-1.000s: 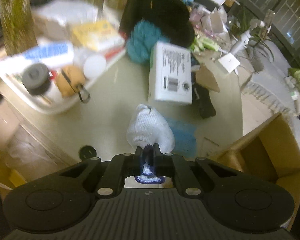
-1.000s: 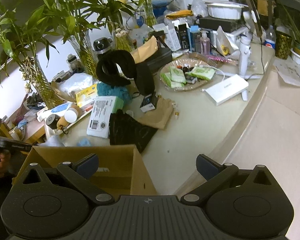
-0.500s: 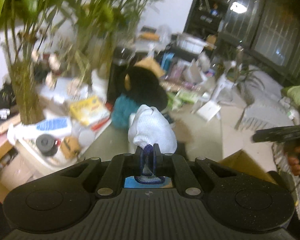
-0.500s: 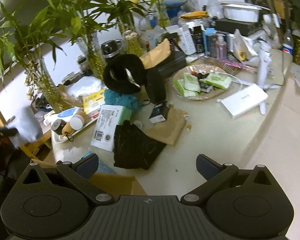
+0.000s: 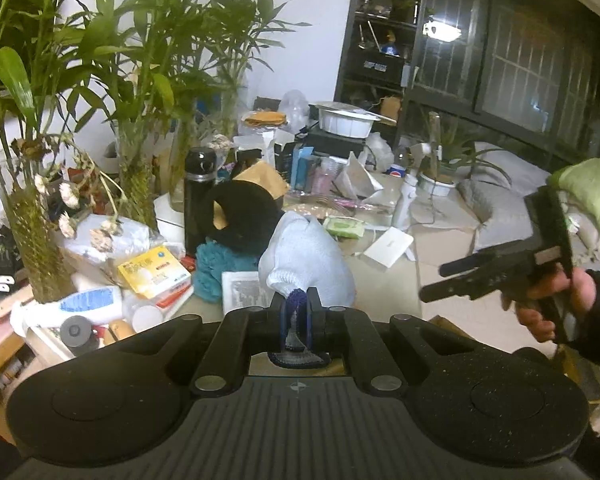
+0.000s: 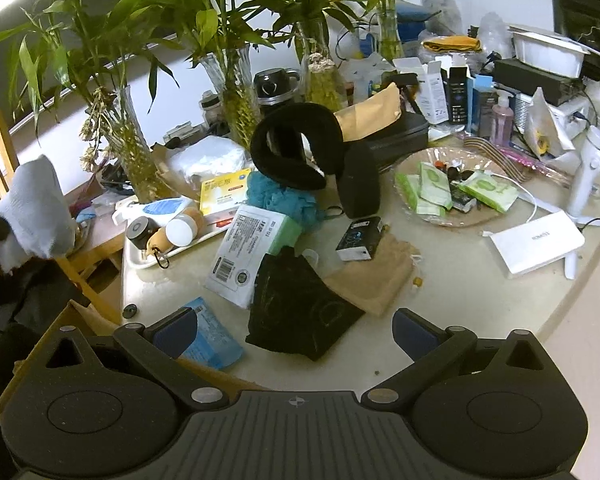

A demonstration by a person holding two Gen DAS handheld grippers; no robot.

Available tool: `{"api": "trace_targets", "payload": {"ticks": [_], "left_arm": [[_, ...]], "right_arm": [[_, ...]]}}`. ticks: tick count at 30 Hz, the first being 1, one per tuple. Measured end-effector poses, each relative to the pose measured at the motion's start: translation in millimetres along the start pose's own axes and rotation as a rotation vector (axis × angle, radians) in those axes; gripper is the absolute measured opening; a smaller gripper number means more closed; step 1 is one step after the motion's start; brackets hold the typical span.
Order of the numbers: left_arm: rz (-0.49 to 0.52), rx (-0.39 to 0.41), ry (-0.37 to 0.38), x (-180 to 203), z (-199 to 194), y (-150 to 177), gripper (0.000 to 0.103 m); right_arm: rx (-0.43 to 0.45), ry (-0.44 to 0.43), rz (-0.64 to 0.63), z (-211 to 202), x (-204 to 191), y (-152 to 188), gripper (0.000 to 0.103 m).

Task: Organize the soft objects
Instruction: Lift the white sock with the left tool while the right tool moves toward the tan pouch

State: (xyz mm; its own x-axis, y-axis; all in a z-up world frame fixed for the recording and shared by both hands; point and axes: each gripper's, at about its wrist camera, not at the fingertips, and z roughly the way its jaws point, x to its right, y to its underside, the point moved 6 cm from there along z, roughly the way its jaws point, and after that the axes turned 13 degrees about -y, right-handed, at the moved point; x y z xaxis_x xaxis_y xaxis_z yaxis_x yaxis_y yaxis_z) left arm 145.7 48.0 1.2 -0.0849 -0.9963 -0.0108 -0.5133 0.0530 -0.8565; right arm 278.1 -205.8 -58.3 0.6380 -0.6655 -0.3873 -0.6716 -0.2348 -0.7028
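Holding white knitted glove (image 5: 306, 256) by its blue cuff.
Left gripper (image 5: 296, 314) pinches the cuff so the glove hangs free; right gripper (image 6: 294, 334) stands open above black cloth (image 6: 300, 308).

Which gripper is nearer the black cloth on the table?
Right. The right gripper hangs open just above the black cloth; the left gripper, shut on a white knit glove, is raised off to the side.

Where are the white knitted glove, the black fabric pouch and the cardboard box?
white knitted glove (image 5: 306, 256), left wrist view, on its bulging body.
black fabric pouch (image 6: 300, 308), right wrist view, on its middle.
cardboard box (image 6: 70, 314), right wrist view, on its upper edge.
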Motion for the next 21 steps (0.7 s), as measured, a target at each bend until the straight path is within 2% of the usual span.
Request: {"api": "trace_targets", "payload": {"ticks": [6, 11, 21], "left_arm": [[-0.028, -0.013, 0.019, 7, -1, 9, 0.009], [-0.026, -0.017, 0.014, 12, -2, 17, 0.009], [-0.019, -0.038, 0.031, 20, -2, 26, 0.009]], "right_arm": [[-0.003, -0.041, 0.002, 7, 11, -4, 0.103], [-0.019, -0.016, 0.029, 24, 35, -7, 0.103], [-0.02, -0.022, 0.116, 62, 82, 4, 0.1]]}}
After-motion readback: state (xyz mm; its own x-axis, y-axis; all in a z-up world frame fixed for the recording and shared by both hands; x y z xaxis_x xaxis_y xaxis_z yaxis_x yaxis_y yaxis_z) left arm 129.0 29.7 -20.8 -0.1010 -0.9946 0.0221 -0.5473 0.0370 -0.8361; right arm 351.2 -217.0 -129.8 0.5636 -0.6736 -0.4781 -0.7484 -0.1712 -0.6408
